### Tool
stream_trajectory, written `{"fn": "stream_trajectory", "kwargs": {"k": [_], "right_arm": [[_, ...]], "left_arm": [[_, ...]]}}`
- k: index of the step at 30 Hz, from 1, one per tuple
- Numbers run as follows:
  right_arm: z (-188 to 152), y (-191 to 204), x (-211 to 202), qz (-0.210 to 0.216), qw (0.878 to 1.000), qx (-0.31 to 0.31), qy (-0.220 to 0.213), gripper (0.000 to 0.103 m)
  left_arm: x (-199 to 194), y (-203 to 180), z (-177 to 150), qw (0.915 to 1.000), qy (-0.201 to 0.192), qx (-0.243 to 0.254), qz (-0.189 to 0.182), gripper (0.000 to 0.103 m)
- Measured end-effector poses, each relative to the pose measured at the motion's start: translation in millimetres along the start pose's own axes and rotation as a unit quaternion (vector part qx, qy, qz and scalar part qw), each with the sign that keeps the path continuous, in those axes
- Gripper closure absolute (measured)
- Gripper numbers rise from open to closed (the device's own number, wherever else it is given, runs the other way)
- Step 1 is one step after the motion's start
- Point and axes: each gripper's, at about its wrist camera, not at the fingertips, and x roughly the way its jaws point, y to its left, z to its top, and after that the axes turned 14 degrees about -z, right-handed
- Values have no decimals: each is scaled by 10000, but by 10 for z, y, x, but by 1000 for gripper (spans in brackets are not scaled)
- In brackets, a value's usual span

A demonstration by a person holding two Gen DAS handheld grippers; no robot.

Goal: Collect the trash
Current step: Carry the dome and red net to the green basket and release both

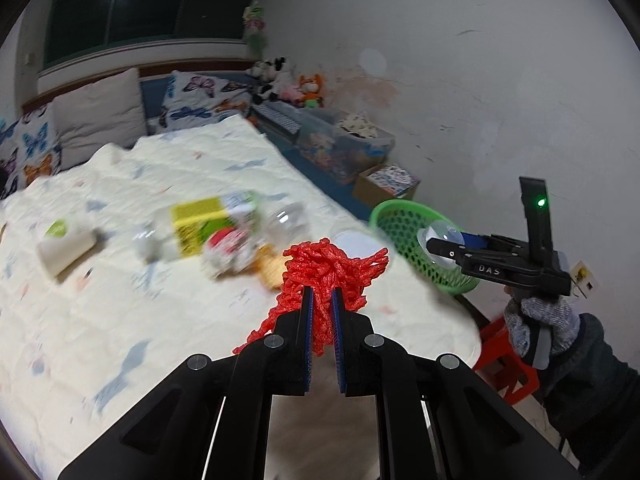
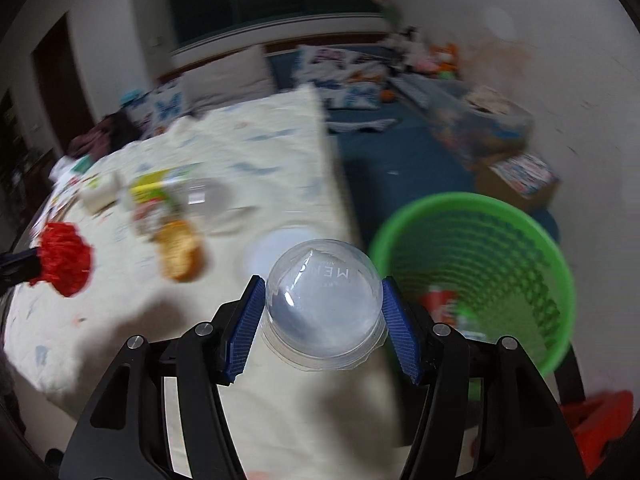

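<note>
**Carrying two bits of trash to the green basket**

Lying under both claws is the bed [image 1: 200,184], the biggest thing here, with a pale quilt on top. It is where the trash was spread out, so more of it waits out in front of the left claw [image 1: 320,300].

Next in size is the green basket [image 2: 472,220]. It stands off the edge of the bed, just ahead and to the right of the right claw [image 2: 322,312]. It is where the trash goes, I think. Something red and white lies at its bottom already.

Beyond the left claw sits a heap of leftover trash: a yellow box [image 1: 200,226], a clear bottle [image 1: 286,218] and a white tub [image 1: 66,246]. They are blurry.

The right claw is squeezed onto a clear plastic cup [image 2: 324,300], one pad on each side. It is held up in the air, close to the basket's rim. Nothing seems to stand in its way.

The left claw is pinched tight on a red mesh net [image 1: 324,272], the smallest catch. The net bunches up above the pads. This claw is farther from the basket, with the right claw between them, so it may need to wait its turn.
</note>
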Motion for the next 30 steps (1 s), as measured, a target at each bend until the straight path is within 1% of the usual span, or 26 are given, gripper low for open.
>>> {"fn": "stream_trajectory", "kwargs": {"k": [5, 8, 11, 17, 22, 29, 30], "right_arm": [[-62, -565, 234, -470, 9982, 300, 228, 43], [-125, -816, 363, -617, 9963, 476, 363, 43], [-177, -975, 475, -694, 9947, 588, 473, 43], [-255, -1157, 663, -778, 9922, 725, 656, 43], [-293, -1260, 778, -813, 9902, 840, 768, 43], [-360, -1351, 772, -849, 9886, 953, 798, 42], [-358, -1369, 779, -835, 9885, 965, 806, 40]], "left_arm": [[293, -202, 267, 9997, 42, 208, -151, 94], [482, -315, 400, 9991, 128, 312, -269, 94], [708, -444, 522, 9981, 238, 451, -335, 94], [1139, -643, 713, 9958, 475, 642, -436, 94], [1436, -813, 803, 9935, 644, 783, -516, 94], [1868, -974, 894, 9901, 895, 869, -648, 94], [1920, -992, 904, 9896, 929, 883, -660, 94]]}}
